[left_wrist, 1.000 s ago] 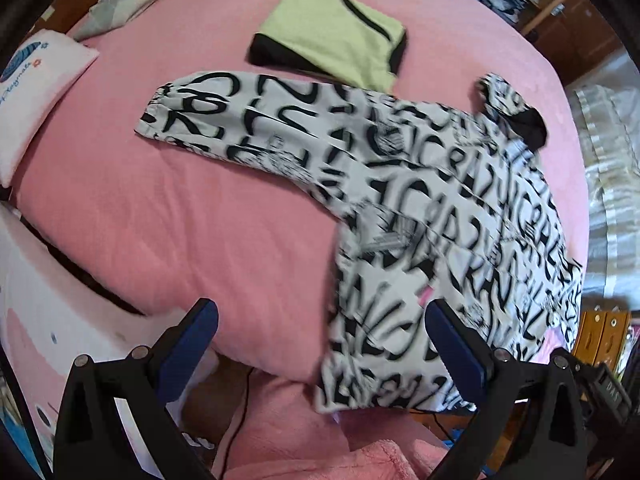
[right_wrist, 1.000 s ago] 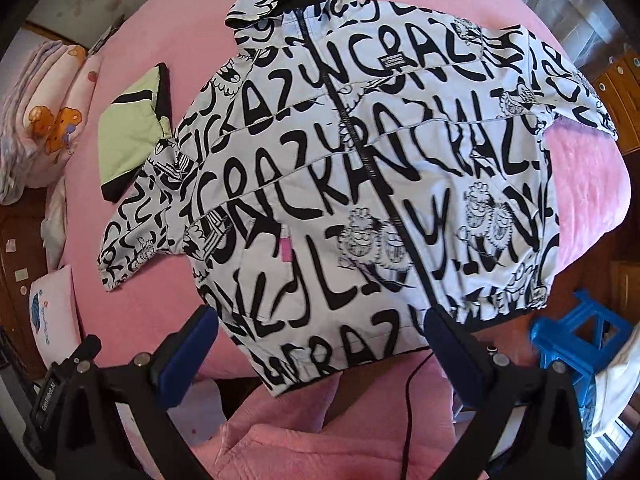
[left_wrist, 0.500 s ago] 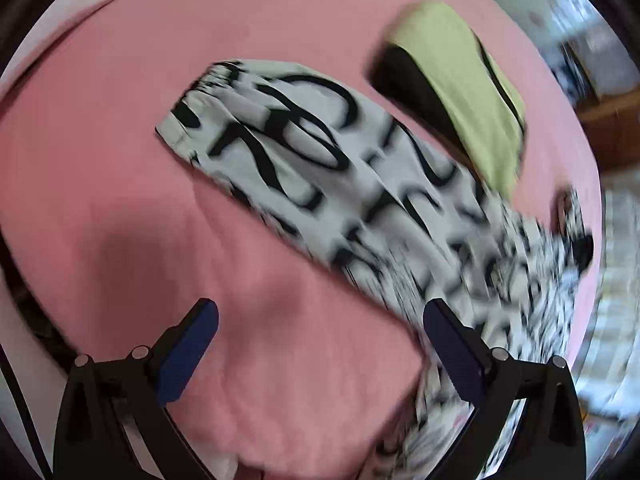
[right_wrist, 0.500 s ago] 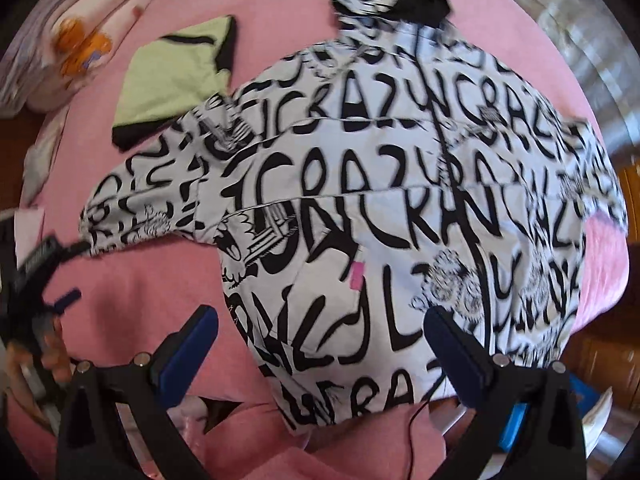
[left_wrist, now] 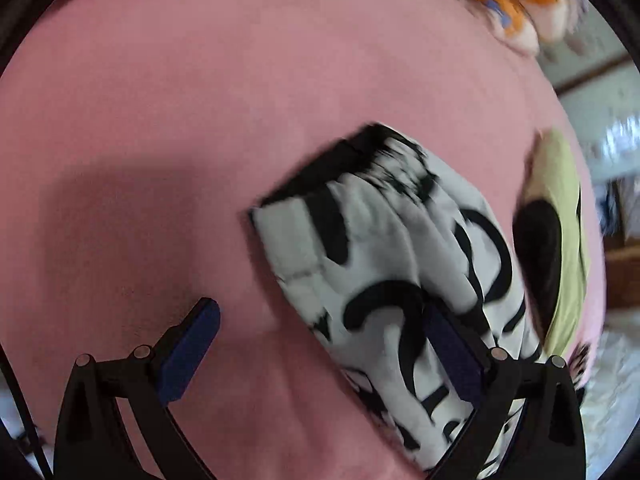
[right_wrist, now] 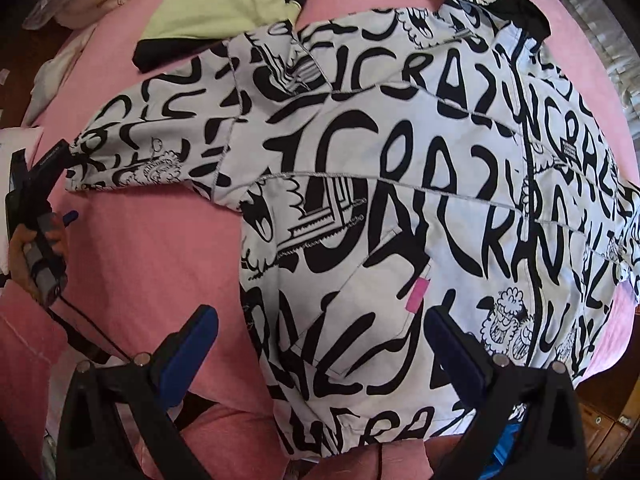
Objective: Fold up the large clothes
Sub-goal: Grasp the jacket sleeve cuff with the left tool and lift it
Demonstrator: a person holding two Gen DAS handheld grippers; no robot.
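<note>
The black-and-white lettered jacket (right_wrist: 400,208) lies spread face-up on the pink bed (left_wrist: 200,120), and with the left tool (left_wrist: 320,352) wide open and empty at the sleeve cuff (left_wrist: 360,208), the right tool (right_wrist: 320,352) likewise open and empty above the hem, the sleeve fold seems about to start, needing a pinch on that cuff.

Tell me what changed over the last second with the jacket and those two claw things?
The left gripper swung away from the jacket's body out to the sleeve cuff and closed in on it, open, nothing gripped yet. The right gripper also dropped nearer the jacket, open too. The jacket stayed spread on the pink bed, the folded green garment beside it.
</note>
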